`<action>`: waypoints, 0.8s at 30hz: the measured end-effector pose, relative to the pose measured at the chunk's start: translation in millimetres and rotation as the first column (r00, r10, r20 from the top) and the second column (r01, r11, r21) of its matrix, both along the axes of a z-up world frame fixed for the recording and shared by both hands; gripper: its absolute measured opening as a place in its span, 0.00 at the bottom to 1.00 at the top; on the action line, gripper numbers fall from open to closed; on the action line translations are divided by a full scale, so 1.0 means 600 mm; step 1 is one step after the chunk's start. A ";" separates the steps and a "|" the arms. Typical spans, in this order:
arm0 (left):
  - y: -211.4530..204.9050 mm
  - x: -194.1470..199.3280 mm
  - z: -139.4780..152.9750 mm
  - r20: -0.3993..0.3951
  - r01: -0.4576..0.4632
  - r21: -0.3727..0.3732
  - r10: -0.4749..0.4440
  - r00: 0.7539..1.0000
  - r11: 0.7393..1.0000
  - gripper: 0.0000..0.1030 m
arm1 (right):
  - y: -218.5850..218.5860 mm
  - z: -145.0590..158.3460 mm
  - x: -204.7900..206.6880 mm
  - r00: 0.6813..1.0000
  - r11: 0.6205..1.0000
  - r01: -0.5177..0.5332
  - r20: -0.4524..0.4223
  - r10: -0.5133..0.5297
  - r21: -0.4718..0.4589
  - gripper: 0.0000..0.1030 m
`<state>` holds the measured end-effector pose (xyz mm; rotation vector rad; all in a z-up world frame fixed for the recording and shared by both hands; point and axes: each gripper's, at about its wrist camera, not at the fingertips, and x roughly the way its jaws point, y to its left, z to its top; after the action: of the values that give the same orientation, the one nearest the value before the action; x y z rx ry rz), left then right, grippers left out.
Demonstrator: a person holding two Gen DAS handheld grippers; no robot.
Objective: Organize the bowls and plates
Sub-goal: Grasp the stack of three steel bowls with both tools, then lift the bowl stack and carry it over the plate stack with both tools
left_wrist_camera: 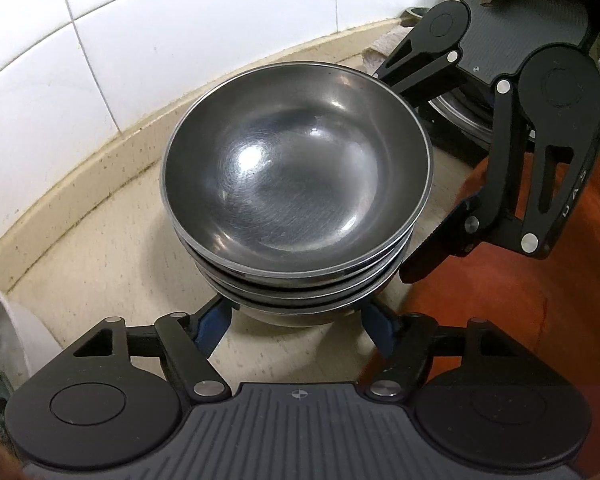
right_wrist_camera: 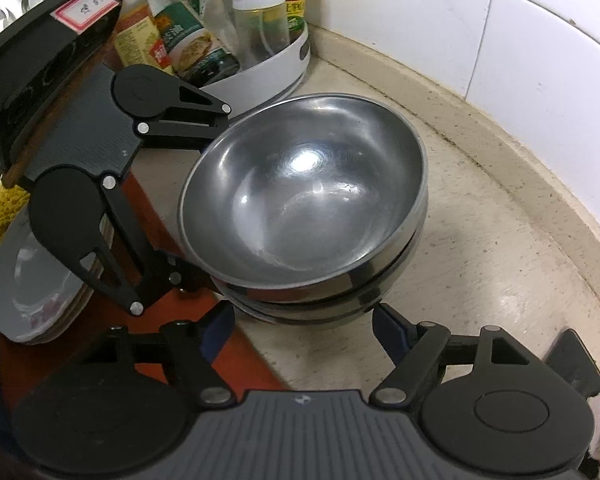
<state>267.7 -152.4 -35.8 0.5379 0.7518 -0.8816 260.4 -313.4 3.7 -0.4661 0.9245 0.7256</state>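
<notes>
A stack of several steel bowls point(left_wrist_camera: 296, 168) point(right_wrist_camera: 304, 196) stands on the beige counter near the tiled wall. My left gripper point(left_wrist_camera: 296, 320) straddles the bottom of the stack from the near side, its blue pads point(left_wrist_camera: 214, 322) a little off the bowl walls, so it is open. My right gripper point(right_wrist_camera: 304, 326) straddles the stack's base from another side, also open, with its pads point(right_wrist_camera: 390, 330) apart from the metal. Each gripper shows in the other's view: the right gripper point(left_wrist_camera: 392, 176) and the left gripper point(right_wrist_camera: 200, 200). A pile of plates point(right_wrist_camera: 32, 292) lies on the red mat.
A white turntable tray point(right_wrist_camera: 276, 68) with several sauce bottles stands behind the bowls. The red mat point(left_wrist_camera: 500, 300) borders the stack on one side. The counter's raised lip point(left_wrist_camera: 100, 168) and the white tiled wall point(left_wrist_camera: 140, 40) run close behind. A yellow cloth point(right_wrist_camera: 0, 216) lies by the plates.
</notes>
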 end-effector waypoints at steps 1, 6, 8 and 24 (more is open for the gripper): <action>-0.002 0.001 -0.001 0.002 -0.002 -0.001 0.002 1.000 1.000 0.75 | -0.003 0.000 0.004 1.000 1.000 -0.001 -0.001 0.001 0.000 0.70; 0.008 -0.017 -0.002 0.011 -0.008 -0.007 0.008 1.000 1.000 0.76 | -0.014 0.001 0.013 1.000 1.000 0.006 0.004 -0.006 0.009 0.71; 0.015 -0.030 -0.007 0.013 -0.009 -0.007 0.009 1.000 1.000 0.76 | -0.019 0.002 0.012 1.000 1.000 0.010 0.007 -0.010 0.010 0.73; 0.010 -0.038 -0.013 0.016 -0.034 -0.008 0.034 0.999 0.999 0.77 | -0.035 0.009 0.028 0.993 0.995 -0.090 0.077 0.092 -0.031 0.79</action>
<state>244.6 -146.2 -43.3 0.5232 0.7407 -0.8479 277.1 -334.6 9.0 -0.5602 0.8443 0.7729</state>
